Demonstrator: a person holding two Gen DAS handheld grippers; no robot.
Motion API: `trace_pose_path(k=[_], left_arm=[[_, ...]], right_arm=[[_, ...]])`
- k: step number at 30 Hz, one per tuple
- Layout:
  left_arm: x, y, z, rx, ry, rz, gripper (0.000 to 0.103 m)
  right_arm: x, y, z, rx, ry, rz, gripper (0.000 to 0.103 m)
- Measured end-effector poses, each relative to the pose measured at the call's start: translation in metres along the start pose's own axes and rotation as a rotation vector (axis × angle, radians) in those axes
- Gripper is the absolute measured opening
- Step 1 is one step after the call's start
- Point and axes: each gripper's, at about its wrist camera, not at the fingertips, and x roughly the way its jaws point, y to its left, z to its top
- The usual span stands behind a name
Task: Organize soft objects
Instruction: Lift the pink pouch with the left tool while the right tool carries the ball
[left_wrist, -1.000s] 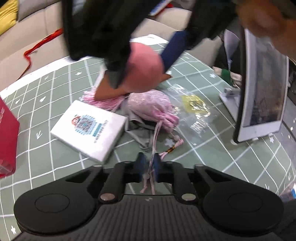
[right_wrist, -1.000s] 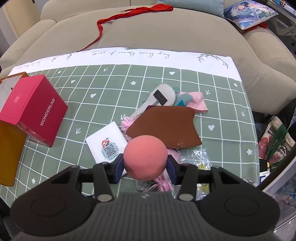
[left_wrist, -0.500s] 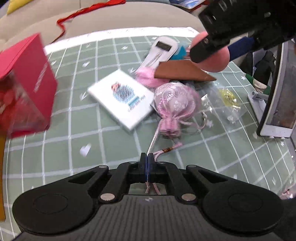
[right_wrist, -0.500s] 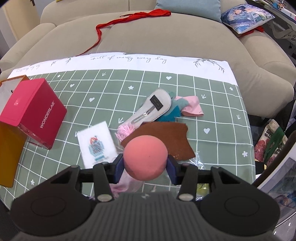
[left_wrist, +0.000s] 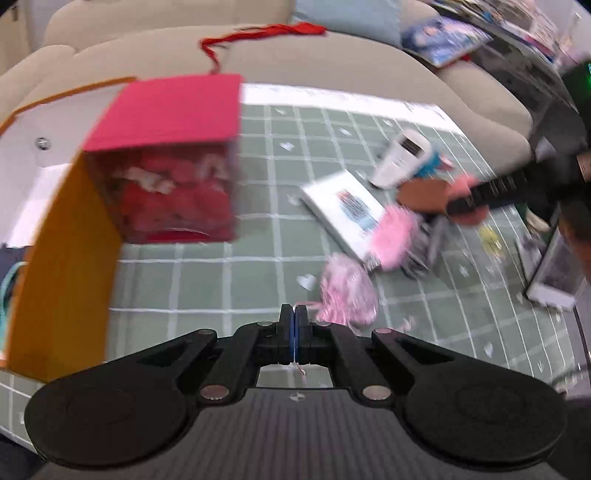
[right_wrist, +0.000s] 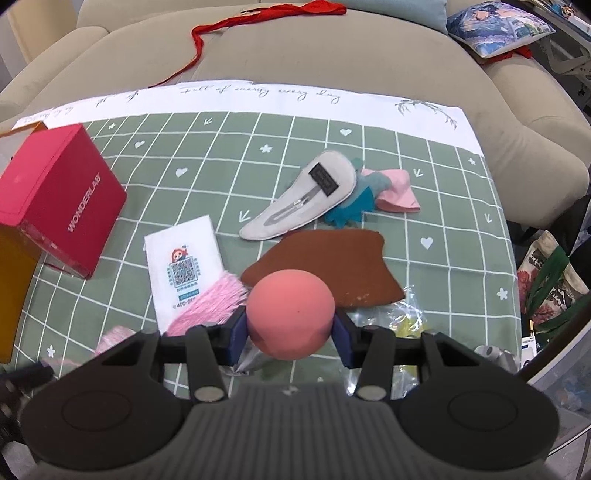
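**Pink ball gripped, pouch hanging by its cord**

The pink ball (right_wrist: 290, 314) — round, matte, foam-like — sits squeezed between the blue pads of the right gripper (right_wrist: 290, 325), its jaws about half open around it, above the near edge of the tablecloth (right_wrist: 207, 147). The left gripper (left_wrist: 294, 338) has its jaws fully closed on a thin cord (left_wrist: 300, 369) of the shiny pink drawstring pouch (left_wrist: 345, 291), which is blurred just beyond the fingertips, over the near middle of the cloth.

The cloth is green with a white grid, hearts and flowers; its white far border carries cursive writing, "Full of energy every day". At the left edge stands a red box (right_wrist: 59, 199) printed "WONDERLAB", touching an orange bag (right_wrist: 13, 288). A white packet (right_wrist: 183, 266) with a QR code lies mid-cloth, a pink fringed tuft (right_wrist: 210, 302) over its near corner. Beyond the ball lie a brown leathery scrap (right_wrist: 332, 266), a grey felt hair-clip shape (right_wrist: 303, 195), teal felt (right_wrist: 351, 210) and a pink cloth (right_wrist: 395, 188).
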Motion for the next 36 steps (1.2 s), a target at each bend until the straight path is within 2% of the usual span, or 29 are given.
trace_pose_path(k=[5, 10, 12, 14, 15, 16, 17, 18, 22, 25, 27, 29, 32, 33, 34, 36], left_arm=[[0.002, 0.012, 0.007, -0.047, -0.01, 0.023, 0.0], [0.022, 0.011, 0.002, -0.032, 0.041, 0.023, 0.0], [0.029, 0.008, 0.001, -0.026, 0.029, 0.018, 0.0], [0.03, 0.004, 0.0, -0.012, -0.015, 0.021, 0.004], [0.029, 0.002, 0.0, -0.001, -0.041, 0.02, 0.019], [0.029, -0.001, 0.002, 0.015, -0.055, 0.016, 0.048], [0.029, -0.004, 0.003, 0.033, -0.063, 0.01, 0.065], [0.03, -0.007, 0.005, 0.048, -0.066, 0.0, 0.088], [0.035, -0.023, 0.01, 0.146, -0.065, -0.047, 0.089], [0.049, -0.043, 0.007, 0.299, -0.046, 0.011, 0.089], [0.059, -0.05, 0.004, 0.353, -0.037, 0.073, 0.089], [0.066, -0.048, 0.003, 0.34, -0.025, 0.068, 0.085], [0.071, -0.038, 0.005, 0.255, 0.01, 0.021, 0.08], [0.072, -0.036, 0.006, 0.232, 0.008, 0.019, 0.077], [0.072, -0.033, 0.007, 0.215, 0.003, 0.019, 0.068], [0.07, -0.03, 0.008, 0.193, 0.0, 0.021, 0.065]], right_arm=[[0.005, 0.006, -0.002, -0.005, 0.009, 0.002, 0.048], [0.019, 0.012, -0.007, -0.025, 0.047, -0.009, 0.048], [0.024, 0.012, -0.009, -0.029, 0.061, -0.013, 0.048], [0.026, 0.01, -0.009, -0.024, 0.065, -0.007, 0.048], [0.025, 0.009, -0.009, -0.019, 0.065, -0.003, 0.048], [0.025, 0.009, -0.009, -0.015, 0.065, 0.001, 0.048], [0.024, 0.008, -0.009, -0.013, 0.063, 0.002, 0.048], [0.024, 0.008, -0.008, -0.011, 0.062, 0.002, 0.048], [0.024, 0.008, -0.008, -0.008, 0.061, 0.005, 0.048], [0.025, 0.008, -0.009, -0.01, 0.064, 0.005, 0.048], [0.024, 0.007, -0.009, -0.01, 0.063, 0.005, 0.048], [0.023, 0.006, -0.009, -0.008, 0.061, 0.008, 0.048], [0.021, 0.004, -0.009, -0.002, 0.054, 0.004, 0.048], [0.021, 0.004, -0.009, -0.001, 0.054, 0.001, 0.048], [0.02, 0.004, -0.009, -0.005, 0.053, -0.003, 0.047], [0.019, 0.006, -0.01, -0.021, 0.047, -0.011, 0.047]])
